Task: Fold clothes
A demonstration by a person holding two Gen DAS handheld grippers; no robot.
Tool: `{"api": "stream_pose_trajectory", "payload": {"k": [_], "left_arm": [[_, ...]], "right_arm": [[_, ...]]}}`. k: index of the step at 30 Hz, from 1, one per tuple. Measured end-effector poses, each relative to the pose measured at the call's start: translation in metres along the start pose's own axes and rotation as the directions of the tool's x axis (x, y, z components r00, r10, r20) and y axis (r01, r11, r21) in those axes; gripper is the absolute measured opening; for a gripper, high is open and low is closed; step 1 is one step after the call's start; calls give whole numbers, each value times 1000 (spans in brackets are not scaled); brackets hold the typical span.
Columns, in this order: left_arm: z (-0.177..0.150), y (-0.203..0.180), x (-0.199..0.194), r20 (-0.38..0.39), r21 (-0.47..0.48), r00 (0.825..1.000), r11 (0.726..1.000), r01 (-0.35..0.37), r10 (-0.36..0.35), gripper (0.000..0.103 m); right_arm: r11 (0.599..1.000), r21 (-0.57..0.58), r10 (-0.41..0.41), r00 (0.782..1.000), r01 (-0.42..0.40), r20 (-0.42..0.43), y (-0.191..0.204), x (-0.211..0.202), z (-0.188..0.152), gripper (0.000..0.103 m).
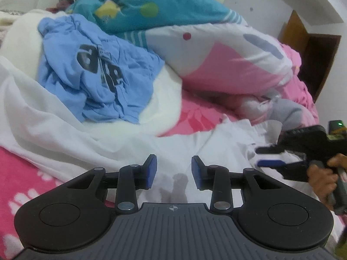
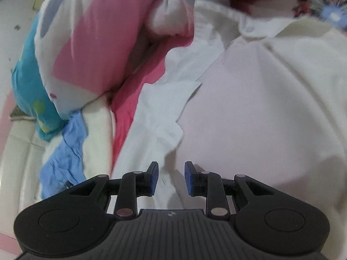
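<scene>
Left gripper: nearest to my left camera; I see its blue pads spread, nothing between them, white cloth lying below the gap.
Right gripper: nearest to my right camera; pads spread likewise, no cloth pinched, the tips hanging over a fold of the white shirt. From the left view I see the same tool at the right edge, held by a hand, its fingers pointing left across the shirt.
White shirt: I find it spread over the pink bedspread, filling the near side of the bed. Collar and a button sit toward the far end in the right view; one sleeve or placket edge lies folded over beside the right tool's tips. In the left view it runs from the left edge to the right edge under both tools.
Blue T-shirt: crumpled, dark lettering on top, resting on a cream blanket toward the far left of the bed, well apart from both tools.
Quilt: pink and white with a teal part, heaped along the far side of the bed, just beside the blue T-shirt.
Pink bedspread: bare at the near left corner and between shirt and quilt.
Blur: the right view is smeared; I cannot tell finer details of the collar.
</scene>
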State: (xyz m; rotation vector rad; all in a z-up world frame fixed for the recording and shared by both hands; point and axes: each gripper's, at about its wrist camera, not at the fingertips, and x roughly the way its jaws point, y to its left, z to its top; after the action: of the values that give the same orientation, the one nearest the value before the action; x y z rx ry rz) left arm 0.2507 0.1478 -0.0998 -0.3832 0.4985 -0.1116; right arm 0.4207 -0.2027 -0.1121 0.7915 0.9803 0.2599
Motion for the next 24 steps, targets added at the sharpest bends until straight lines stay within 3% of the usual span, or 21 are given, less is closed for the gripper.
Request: {"api": "stream_pose_trajectory", "payload": {"k": [5,11,13,15,16,17,20,22,24], "left_arm": [[-4,3,2,-29,-16,1000,1000,-6,5,35],[-5,8,4,-43,-40,999,999,-10,8,35],[-5,8,4,-43,-39,999,999,-11,9,35],[-5,8,3,-38,-35,999,999,-10,9,35],[-5,8,3,-34,-35,999,999,-9,8,35],[-5,8,3,-34,-34,999,999,-9,8,35],[-5,8,4,-40,-35,999,999,-14,12,35],[-5,8,4,-45,-36,999,999,-17,16,35],[-6,8,5,-49,-34,999,999,-21,20,35]], "right_arm": [[999,8,43,999,-43,-15,-6,14,6,30],[973,151,172,985,-173,23,-26,13,12,43],[973,150,171,985,-173,23,-29,16,12,44],[985,100,140,990,-141,19,-24,19,11,39],[991,61,118,993,-119,29,-18,18,11,29],[996,10,92,995,-92,41,-11,17,11,10],[983,-182,6,992,17,126,18,7,10,2],[931,-339,-69,975,138,209,41,1,5,2],[834,-481,-137,946,270,293,63,3,-5,2]]}}
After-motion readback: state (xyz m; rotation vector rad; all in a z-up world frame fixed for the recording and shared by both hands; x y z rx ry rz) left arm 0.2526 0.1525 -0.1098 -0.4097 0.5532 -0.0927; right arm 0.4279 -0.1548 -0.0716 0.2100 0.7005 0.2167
